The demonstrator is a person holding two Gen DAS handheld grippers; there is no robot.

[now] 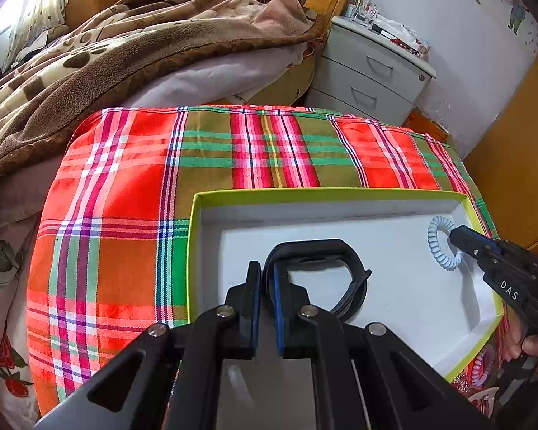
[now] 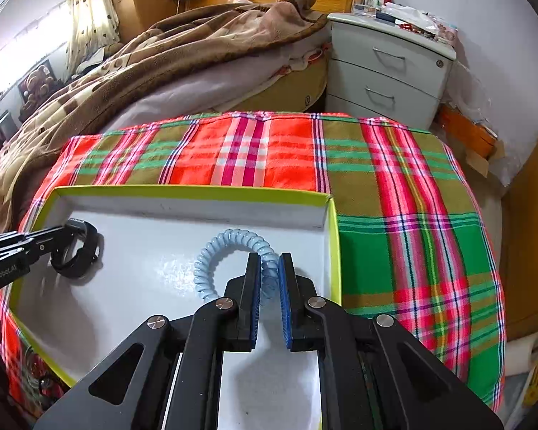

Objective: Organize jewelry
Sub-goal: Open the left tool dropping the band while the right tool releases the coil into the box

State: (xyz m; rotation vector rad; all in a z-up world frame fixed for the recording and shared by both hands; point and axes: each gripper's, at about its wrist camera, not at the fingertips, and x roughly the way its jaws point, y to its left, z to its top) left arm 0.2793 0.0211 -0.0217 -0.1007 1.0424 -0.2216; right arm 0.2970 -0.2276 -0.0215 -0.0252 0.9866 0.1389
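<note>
A white tray with a lime-green rim (image 1: pixel 326 191) (image 2: pixel 193 190) lies on a plaid cloth. My left gripper (image 1: pixel 267 268) is shut on a black wristband (image 1: pixel 340 251) that rests on the tray floor; it also shows in the right wrist view (image 2: pixel 82 251) at the tray's left side, with the left gripper (image 2: pixel 68 231) on it. My right gripper (image 2: pixel 269 261) is shut on a light-blue spiral coil bracelet (image 2: pixel 218 247) near the tray's right wall. In the left wrist view the coil bracelet (image 1: pixel 437 240) lies at the tray's far right corner with the right gripper (image 1: pixel 455 234) on it.
The plaid cloth (image 1: pixel 125 193) (image 2: pixel 412 197) covers a table beside a bed with a brown blanket (image 1: pixel 107 57). A grey bedside drawer unit (image 2: pixel 387 68) stands behind. More small items (image 1: pixel 480 372) lie by the tray's near right corner.
</note>
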